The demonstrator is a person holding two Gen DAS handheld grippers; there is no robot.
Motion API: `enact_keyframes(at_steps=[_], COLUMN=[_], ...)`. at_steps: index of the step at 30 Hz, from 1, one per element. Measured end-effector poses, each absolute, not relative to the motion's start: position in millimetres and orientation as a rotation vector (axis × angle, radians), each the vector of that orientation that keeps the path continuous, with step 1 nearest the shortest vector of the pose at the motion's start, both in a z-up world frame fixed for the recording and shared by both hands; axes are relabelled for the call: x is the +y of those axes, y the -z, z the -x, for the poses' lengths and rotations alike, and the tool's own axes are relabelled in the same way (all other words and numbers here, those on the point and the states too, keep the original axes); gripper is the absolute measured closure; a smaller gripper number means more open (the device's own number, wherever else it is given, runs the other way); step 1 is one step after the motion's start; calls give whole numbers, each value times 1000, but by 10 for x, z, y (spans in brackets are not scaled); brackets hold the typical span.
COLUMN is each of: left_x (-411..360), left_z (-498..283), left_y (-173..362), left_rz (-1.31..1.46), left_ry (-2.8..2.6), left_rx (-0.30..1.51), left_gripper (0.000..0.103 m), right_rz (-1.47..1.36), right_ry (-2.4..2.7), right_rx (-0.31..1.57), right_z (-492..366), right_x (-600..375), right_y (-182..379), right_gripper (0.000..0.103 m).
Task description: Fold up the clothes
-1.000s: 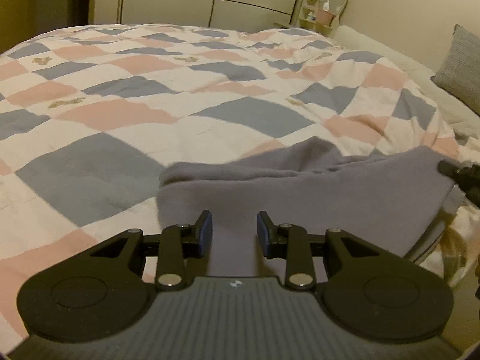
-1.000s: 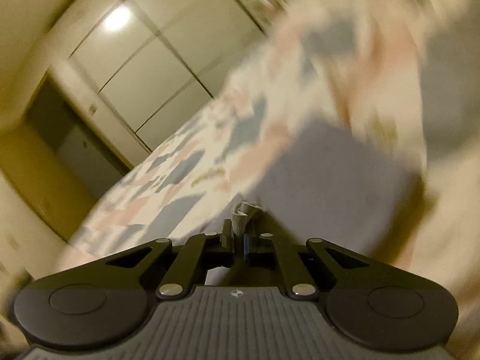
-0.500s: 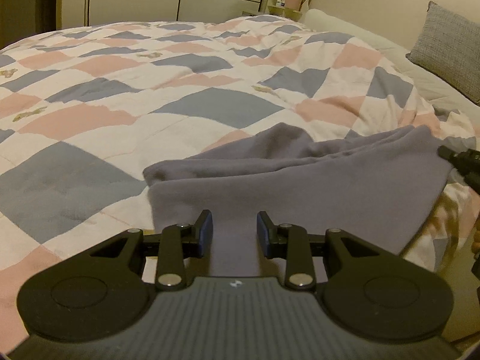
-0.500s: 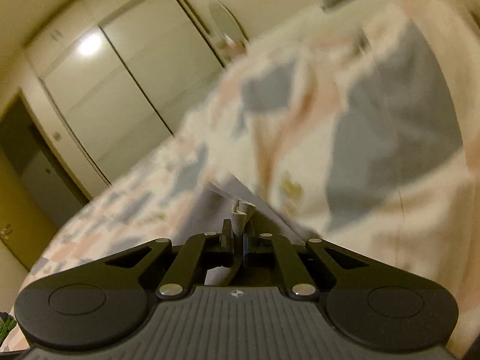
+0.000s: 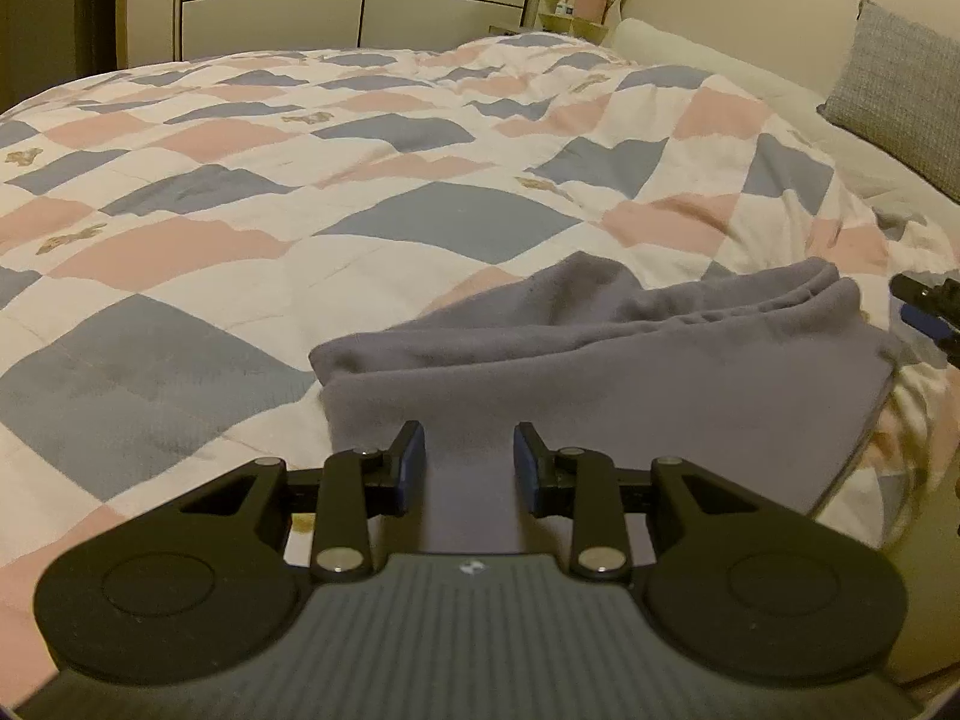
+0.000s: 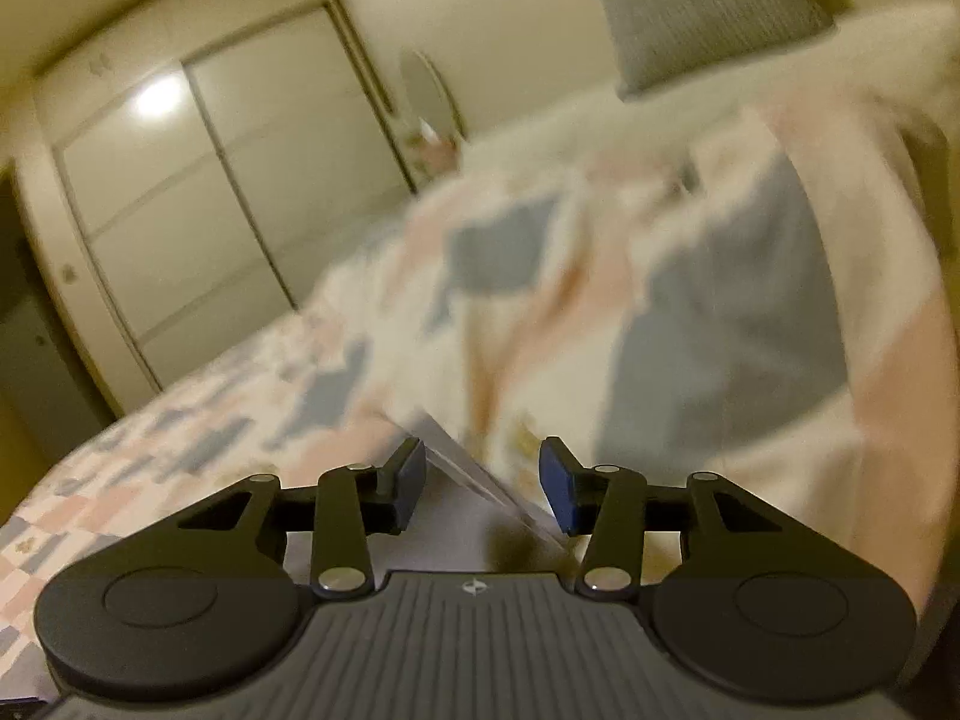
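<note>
From the left wrist we see our left gripper (image 5: 469, 461) spread apart, empty, over a folded grey garment (image 5: 630, 360) lying on the checked quilt (image 5: 240, 192). From the right wrist, blurred, our right gripper (image 6: 483, 477) gapes wide, holding nothing, the garment's edge (image 6: 462, 468) just beneath.

Left wrist: low, level over quilt (image 5: 420, 222), facing wardrobe (image 5: 360, 0). Right wrist: tilted, blurred, same quilt, wardrobe.
</note>
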State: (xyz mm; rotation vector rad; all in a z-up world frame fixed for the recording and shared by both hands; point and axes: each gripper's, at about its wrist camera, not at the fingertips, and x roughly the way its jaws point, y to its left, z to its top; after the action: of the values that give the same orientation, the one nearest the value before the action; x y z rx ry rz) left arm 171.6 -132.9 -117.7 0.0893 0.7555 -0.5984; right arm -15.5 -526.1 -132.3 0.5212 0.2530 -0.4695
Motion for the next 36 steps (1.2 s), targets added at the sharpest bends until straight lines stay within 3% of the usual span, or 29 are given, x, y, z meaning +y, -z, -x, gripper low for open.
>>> enact_keyframes(at_steps=[7, 9, 11, 18, 28, 33, 36], left_x=[-1528, -1567, -1593, -1471, -1431, -1250, -1066], left_z=[-2051, -2143, -2226, -2021, -1838, -1669, -1548], left_y=[1224, 1252, 1282, 1126, 1165, 1132, 1261], left_rz=[-124, -139, -156, -146, -237, -216, -198], left_ry=[598, 580, 554, 535, 416, 412, 386], left_rx=[755, 755, 757, 734, 768, 777, 823], left_gripper=[76, 76, 76, 77, 72, 72, 69], right_rz=[-492, -459, -410, -385, -299, -328, -331], right_ry=[311, 371, 466, 490, 450, 437, 435], right_rx=[381, 436, 490, 433, 495, 433, 524], right_z=[-292, -430, -489, -118, 20, 194, 150], right_x=[-5354, -5450, -5523, -5422, -5174, -5123, -5155], right_y=[1513, 1590, 1623, 1436, 1549, 1364, 1490], right_gripper=[64, 73, 68, 68, 70, 65, 63])
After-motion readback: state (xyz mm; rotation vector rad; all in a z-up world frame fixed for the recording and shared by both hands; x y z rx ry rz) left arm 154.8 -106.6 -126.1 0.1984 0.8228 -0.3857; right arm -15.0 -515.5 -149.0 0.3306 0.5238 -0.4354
